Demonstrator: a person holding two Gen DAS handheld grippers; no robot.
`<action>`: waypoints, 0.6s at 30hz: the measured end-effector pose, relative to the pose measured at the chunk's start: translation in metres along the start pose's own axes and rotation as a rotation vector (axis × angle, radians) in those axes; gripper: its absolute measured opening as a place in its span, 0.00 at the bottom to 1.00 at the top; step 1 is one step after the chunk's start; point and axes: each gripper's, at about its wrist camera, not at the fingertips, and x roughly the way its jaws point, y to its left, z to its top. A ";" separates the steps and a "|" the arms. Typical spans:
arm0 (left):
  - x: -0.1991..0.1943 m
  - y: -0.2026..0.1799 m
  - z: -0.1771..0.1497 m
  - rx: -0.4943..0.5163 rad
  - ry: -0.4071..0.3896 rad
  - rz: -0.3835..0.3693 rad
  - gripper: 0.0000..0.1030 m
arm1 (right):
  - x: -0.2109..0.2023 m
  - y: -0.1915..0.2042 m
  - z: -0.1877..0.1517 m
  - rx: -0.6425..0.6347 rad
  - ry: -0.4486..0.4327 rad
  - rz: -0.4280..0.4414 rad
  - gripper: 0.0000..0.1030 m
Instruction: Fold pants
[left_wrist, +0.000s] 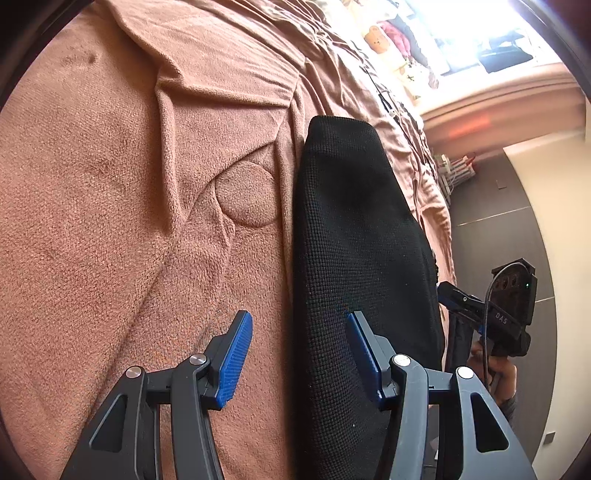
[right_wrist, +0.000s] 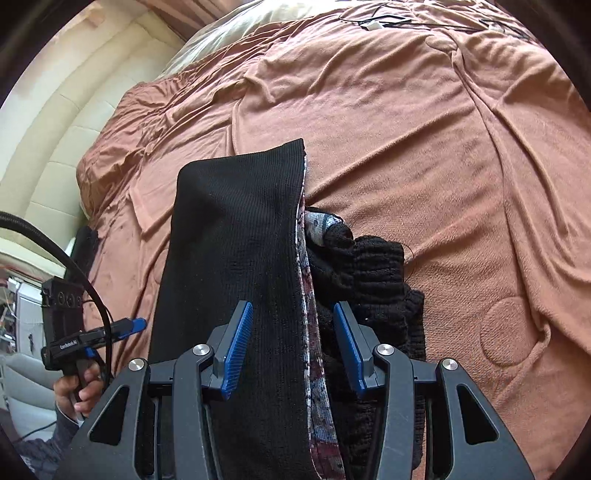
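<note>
Black knit pants (left_wrist: 354, 236) lie folded in a long strip on a brown blanket (left_wrist: 110, 221). In the right wrist view the pants (right_wrist: 236, 236) show a patterned lining along their right edge and a ribbed waistband (right_wrist: 373, 269) bunched to the right. My left gripper (left_wrist: 299, 350) is open just above the blanket, its right finger over the pants' left edge. My right gripper (right_wrist: 293, 347) is open, straddling the pants' lined edge. The right gripper also shows in the left wrist view (left_wrist: 458, 299), and the left gripper in the right wrist view (right_wrist: 129, 326).
The brown blanket (right_wrist: 443, 147) covers the bed, wrinkled, with a round patch (right_wrist: 509, 332). A cream padded headboard (right_wrist: 55, 140) stands at the left. In the left wrist view a dark floor (left_wrist: 509, 229) lies beyond the bed edge, with a bright window (left_wrist: 480, 33) and clutter behind.
</note>
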 end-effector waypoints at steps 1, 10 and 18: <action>0.001 0.000 0.000 0.000 0.002 0.000 0.54 | 0.000 -0.005 0.000 0.021 0.001 0.026 0.42; -0.001 0.001 0.001 0.000 -0.001 0.003 0.54 | -0.017 -0.033 0.000 0.086 -0.024 0.262 0.42; 0.005 -0.003 0.000 0.012 0.023 -0.005 0.54 | 0.007 -0.044 -0.005 0.059 0.057 0.192 0.42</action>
